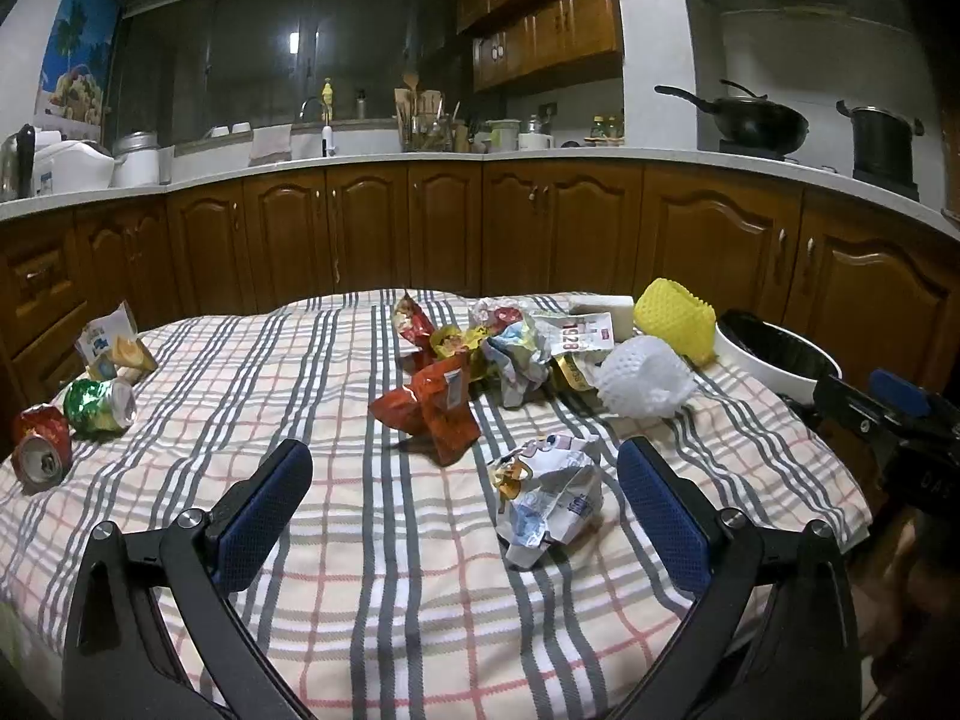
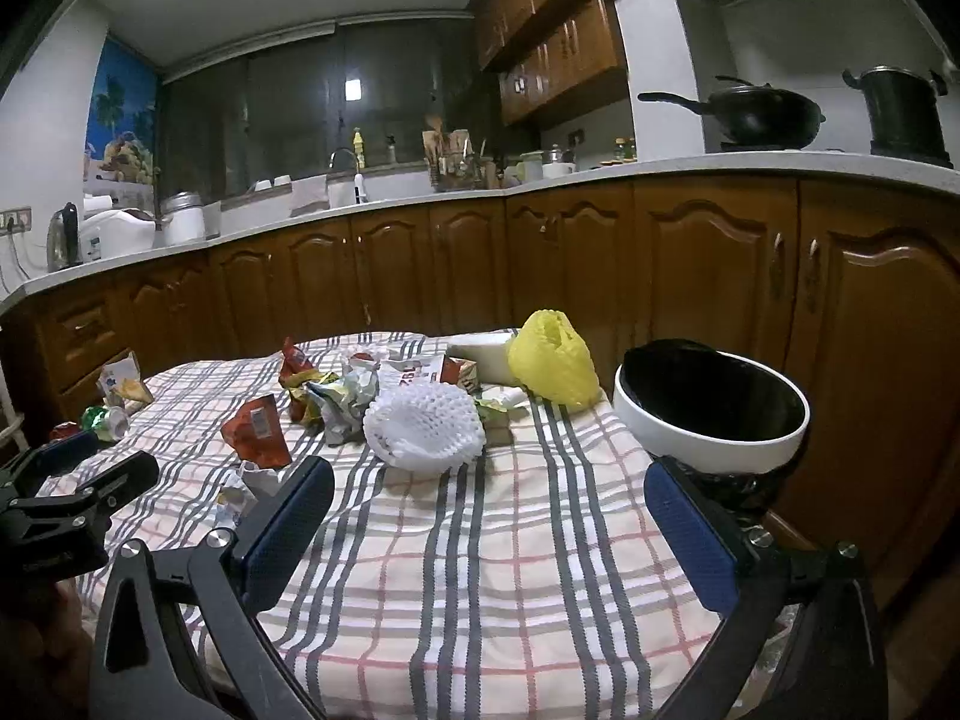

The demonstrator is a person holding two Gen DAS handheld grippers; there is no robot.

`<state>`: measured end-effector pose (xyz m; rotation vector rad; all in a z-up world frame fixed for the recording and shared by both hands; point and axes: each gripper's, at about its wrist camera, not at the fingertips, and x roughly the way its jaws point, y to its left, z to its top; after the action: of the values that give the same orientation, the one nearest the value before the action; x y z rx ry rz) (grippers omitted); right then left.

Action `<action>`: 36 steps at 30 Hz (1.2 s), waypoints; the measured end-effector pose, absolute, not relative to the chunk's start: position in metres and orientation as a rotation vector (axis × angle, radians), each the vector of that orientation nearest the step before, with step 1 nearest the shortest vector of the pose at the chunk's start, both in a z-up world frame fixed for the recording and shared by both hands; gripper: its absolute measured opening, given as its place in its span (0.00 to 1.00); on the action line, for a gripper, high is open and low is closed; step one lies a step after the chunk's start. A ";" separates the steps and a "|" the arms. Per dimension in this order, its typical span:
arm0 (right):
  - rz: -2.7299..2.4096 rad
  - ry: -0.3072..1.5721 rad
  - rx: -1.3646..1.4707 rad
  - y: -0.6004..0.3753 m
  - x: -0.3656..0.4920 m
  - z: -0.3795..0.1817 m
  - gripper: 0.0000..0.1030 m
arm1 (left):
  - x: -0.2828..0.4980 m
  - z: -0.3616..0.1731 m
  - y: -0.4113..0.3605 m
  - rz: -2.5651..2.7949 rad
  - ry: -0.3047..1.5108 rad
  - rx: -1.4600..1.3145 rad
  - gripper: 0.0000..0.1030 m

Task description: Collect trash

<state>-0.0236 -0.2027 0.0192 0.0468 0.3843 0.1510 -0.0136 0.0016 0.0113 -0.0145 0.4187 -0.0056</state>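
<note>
Blocking bin [image 2: 708, 438]: foam nets [image 2: 423, 429]

text: "1928" | on: white wrapper [image 1: 585, 333] in trash pile

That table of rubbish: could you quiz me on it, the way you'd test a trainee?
1. True or false: the left gripper is clamped on the red crushed can.
2. Which lies nearest the white bin?
A. the green crushed can
B. the yellow foam net
C. the red snack wrapper
3. Fill in: the crumpled white wrapper lies just ahead of the ____ gripper.

Key
1. False: its jaws stand wide apart and hold nothing; the can lies far to its left.
2. B
3. left
</note>
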 end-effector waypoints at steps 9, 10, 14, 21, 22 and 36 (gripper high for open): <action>0.152 0.369 0.041 -0.200 -0.032 0.016 1.00 | -0.010 0.013 0.004 -0.008 0.413 -0.015 1.00; 0.152 0.368 0.040 -0.200 -0.031 0.016 1.00 | -0.009 0.013 0.005 -0.008 0.413 -0.015 1.00; 0.152 0.366 0.041 -0.199 -0.032 0.016 1.00 | -0.001 0.014 0.010 -0.011 0.417 -0.014 1.00; 0.154 0.363 0.040 -0.198 -0.034 0.016 1.00 | -0.017 0.012 -0.002 -0.007 0.410 -0.010 1.00; 0.155 0.364 0.041 -0.198 -0.033 0.016 1.00 | -0.017 0.012 -0.002 -0.006 0.410 -0.010 1.00; 0.188 0.379 0.062 -0.199 -0.030 0.016 1.00 | -0.017 0.009 -0.004 -0.009 0.415 -0.010 1.00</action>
<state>-0.0299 -0.1988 0.0161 0.0623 0.3794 0.1879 -0.0165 -0.0043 0.0092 -0.0099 0.4146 -0.0092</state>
